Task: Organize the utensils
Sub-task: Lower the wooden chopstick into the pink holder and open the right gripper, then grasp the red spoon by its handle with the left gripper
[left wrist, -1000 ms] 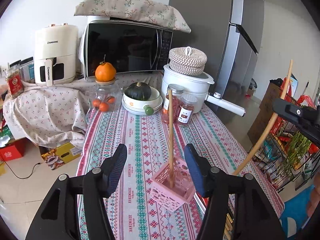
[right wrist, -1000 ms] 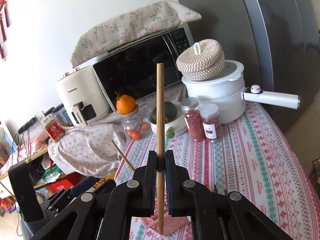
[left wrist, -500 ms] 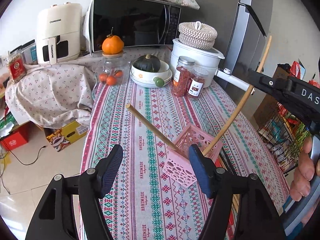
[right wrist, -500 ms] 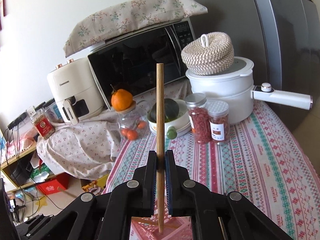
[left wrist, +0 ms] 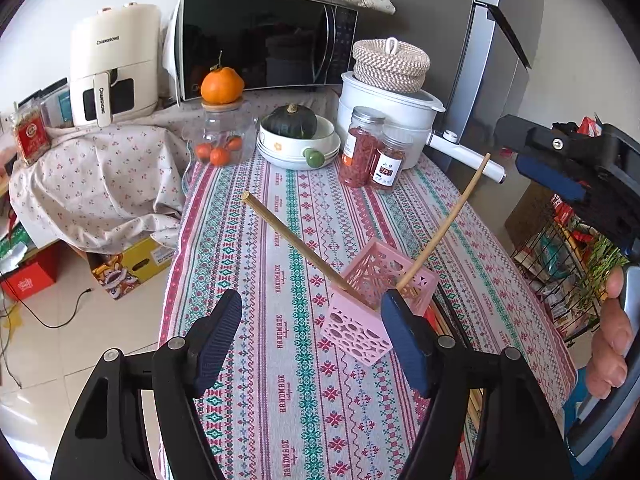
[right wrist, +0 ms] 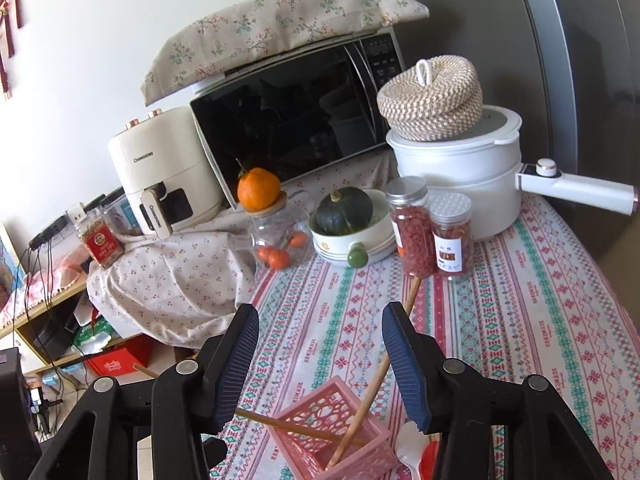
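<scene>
Tablecloth [left wrist: 304, 360] (striped) bears pink basket [left wrist: 376, 304]; left tool [left wrist: 312, 344] and right tool [right wrist: 320, 364] opening, empty.

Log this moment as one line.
right gripper: opening, empty | left gripper: opening, empty | two chopsticks in pink basket

on the table [left wrist: 288, 380] a basket [left wrist: 374, 300] stands near the front, two chopsticks [left wrist: 300, 246] in it leaning apart. behind it stand two jars [left wrist: 360, 152], left of them a bowl [left wrist: 298, 146] holding a squash [left wrist: 292, 120], a pot [left wrist: 390, 104] and microwave [left wrist: 260, 44] behind.
</scene>
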Demonstrator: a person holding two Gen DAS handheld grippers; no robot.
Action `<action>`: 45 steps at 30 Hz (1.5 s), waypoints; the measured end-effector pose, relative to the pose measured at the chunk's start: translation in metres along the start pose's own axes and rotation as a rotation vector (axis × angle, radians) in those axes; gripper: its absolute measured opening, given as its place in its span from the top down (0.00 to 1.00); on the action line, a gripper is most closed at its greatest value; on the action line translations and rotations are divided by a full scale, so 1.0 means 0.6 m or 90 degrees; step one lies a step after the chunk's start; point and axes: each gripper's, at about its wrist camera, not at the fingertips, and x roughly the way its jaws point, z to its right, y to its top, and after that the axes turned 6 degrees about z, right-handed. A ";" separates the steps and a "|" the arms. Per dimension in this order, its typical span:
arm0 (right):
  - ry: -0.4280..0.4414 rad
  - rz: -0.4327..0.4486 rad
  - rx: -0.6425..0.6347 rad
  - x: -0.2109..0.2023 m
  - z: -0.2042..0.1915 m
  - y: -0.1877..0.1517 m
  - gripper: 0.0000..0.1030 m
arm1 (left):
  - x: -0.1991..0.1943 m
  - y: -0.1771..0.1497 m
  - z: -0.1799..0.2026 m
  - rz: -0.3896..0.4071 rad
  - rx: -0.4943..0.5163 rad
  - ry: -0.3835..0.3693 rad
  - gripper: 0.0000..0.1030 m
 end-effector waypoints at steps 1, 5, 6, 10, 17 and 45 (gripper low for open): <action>0.001 0.003 0.000 -0.009 0.002 0.002 0.41 | -0.001 0.000 0.001 -0.002 0.001 -0.001 0.26; -0.015 0.002 -0.010 -0.039 0.017 0.007 0.32 | -0.005 -0.009 0.005 -0.027 0.003 -0.012 0.23; -0.021 -0.001 -0.012 -0.047 0.023 0.007 0.31 | -0.004 -0.011 0.006 -0.036 0.004 -0.015 0.23; -0.050 -0.009 -0.020 -0.076 0.053 -0.001 0.23 | -0.001 -0.029 0.016 -0.077 0.018 -0.022 0.21; -0.119 -0.050 -0.040 -0.100 0.118 -0.032 0.18 | 0.012 -0.061 0.056 -0.138 0.061 -0.043 0.20; -0.219 -0.225 0.074 -0.086 0.281 -0.104 0.16 | 0.202 -0.115 0.243 -0.251 0.016 -0.014 0.78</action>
